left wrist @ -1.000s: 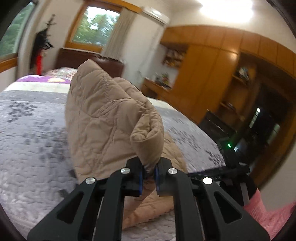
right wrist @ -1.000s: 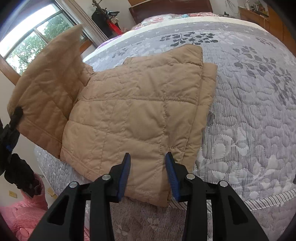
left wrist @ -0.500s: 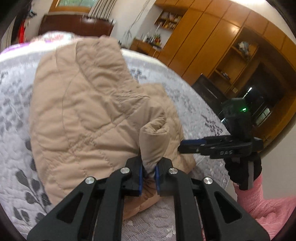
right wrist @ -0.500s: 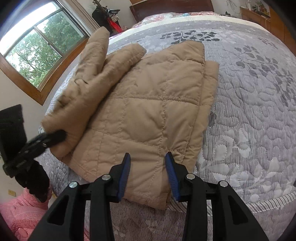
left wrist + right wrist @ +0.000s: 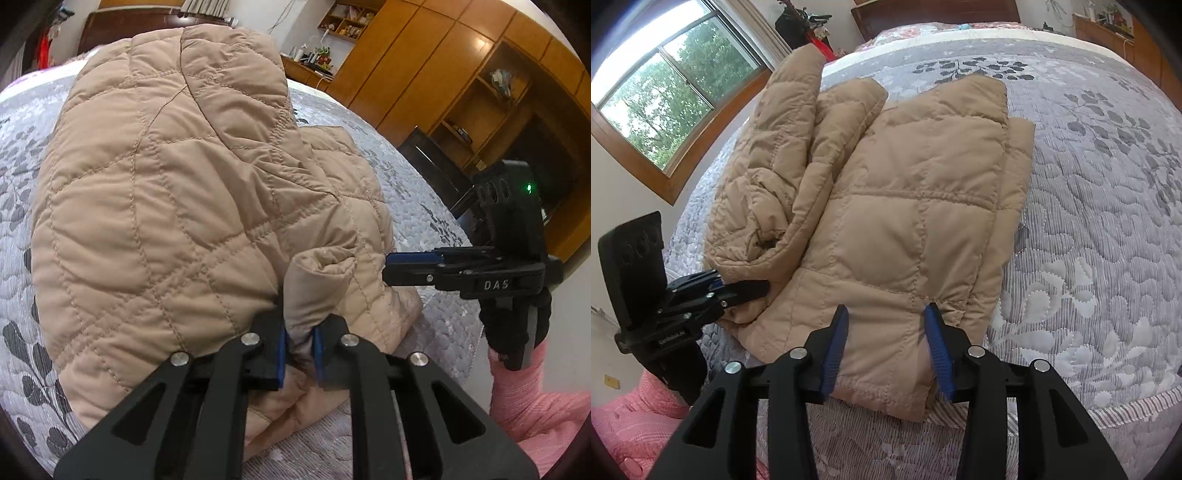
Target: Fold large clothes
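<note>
A tan quilted jacket [image 5: 916,206] lies partly folded on the grey patterned bed [image 5: 1089,229]. My left gripper [image 5: 299,347] is shut on a cuff-like edge of the jacket [image 5: 166,206] and holds that part low over the folded body. It also shows in the right wrist view [image 5: 738,288] at the jacket's left edge. My right gripper [image 5: 886,350] is open, its blue pads straddling the jacket's near hem without pinching it. It shows from the side in the left wrist view [image 5: 391,266], beside the jacket.
The bed edge [image 5: 1108,410] runs close below the jacket's hem. A window [image 5: 665,85] is at the left, wooden wardrobes [image 5: 443,74] stand beyond the bed. My pink sleeves [image 5: 535,406] are at the bed's near side.
My left gripper has carried the held jacket part down and across onto the folded body. The raised flap now lies low along the jacket's left side. The right gripper has stayed put, open.
</note>
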`<state>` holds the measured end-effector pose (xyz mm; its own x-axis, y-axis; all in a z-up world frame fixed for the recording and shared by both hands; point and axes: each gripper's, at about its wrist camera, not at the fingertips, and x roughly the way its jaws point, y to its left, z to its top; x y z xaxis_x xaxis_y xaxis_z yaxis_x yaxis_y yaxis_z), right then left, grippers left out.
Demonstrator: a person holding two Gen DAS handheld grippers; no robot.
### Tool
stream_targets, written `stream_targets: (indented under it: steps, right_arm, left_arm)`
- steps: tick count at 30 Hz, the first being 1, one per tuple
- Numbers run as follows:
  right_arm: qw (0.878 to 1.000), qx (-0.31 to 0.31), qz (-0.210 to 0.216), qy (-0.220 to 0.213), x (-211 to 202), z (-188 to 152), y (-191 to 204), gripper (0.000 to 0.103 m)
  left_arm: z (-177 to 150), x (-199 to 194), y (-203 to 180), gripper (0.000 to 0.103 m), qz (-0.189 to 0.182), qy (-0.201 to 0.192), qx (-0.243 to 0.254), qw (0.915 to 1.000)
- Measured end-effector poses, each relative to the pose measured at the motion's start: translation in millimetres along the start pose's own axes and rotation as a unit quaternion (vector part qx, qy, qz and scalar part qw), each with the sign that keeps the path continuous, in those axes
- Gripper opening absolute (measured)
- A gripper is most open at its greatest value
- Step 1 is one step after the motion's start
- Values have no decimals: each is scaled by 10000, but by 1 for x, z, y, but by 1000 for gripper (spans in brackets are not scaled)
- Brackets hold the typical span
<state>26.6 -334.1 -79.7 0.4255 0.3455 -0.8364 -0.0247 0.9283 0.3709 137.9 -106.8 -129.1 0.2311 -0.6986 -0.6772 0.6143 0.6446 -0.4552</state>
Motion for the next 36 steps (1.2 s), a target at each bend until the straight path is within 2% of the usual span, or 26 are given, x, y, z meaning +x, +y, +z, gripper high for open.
stream_targets:
  steps: [4,8,9,11,12,15,17,21,23,25,27,30,32,36]
  right_arm:
    - [9999,-69,-145,24,-5,5,6,45]
    - [9993,-236,-267,-138,-22,15,17,52]
    - [9991,-284,-251,-215,-28,20,22,54]
    - [9988,-354,-143,-316,-37,30,28,61]
    - [9987,-370,-51,-350,-41,38,32,68]
    - [9987,-361,195,-301,-42,60,40,75]
    - [9986,-313,386,-171,-35,74,45,82]
    - [9966,48,745,351,-4,98,50,84]
    - [9948,251,798,586,11,104,47,84]
    - [9924,338,951,710,20,110,48,84]
    - [9898,317,1107,838,30,115,53,84]
    - [9903,257,961,973,45,120,60,84]
    - [9902,235,843,1088,55,120,65,79]
    - [9919,42,750,1025,58,120,75,51]
  left_arm:
    - [12,-17,-12,14,-32,54,-149,9999]
    - [19,-43,-14,31,-342,133,-356,9987]
    - [21,-53,-17,34,-378,61,-322,9988]
    - [25,-74,-21,48,-331,-178,-213,9991]
    - [26,-83,-21,50,-263,-295,-190,9990]
    - [36,-101,-10,50,236,-561,-250,9978]
    - [44,-106,10,50,905,-654,-515,9924]
    - [56,-100,42,49,1824,-530,-849,9781]
    - [59,-95,56,49,2154,-458,-975,9706]
    - [59,-91,68,49,2301,-379,-1110,9661]
    - [59,-90,78,49,2313,-316,-1186,9651]
    - [59,-80,82,49,2330,-284,-1197,9647]
    - [57,-79,84,49,2362,-309,-1201,9638]
    - [54,-80,85,49,2378,-328,-1215,9631]
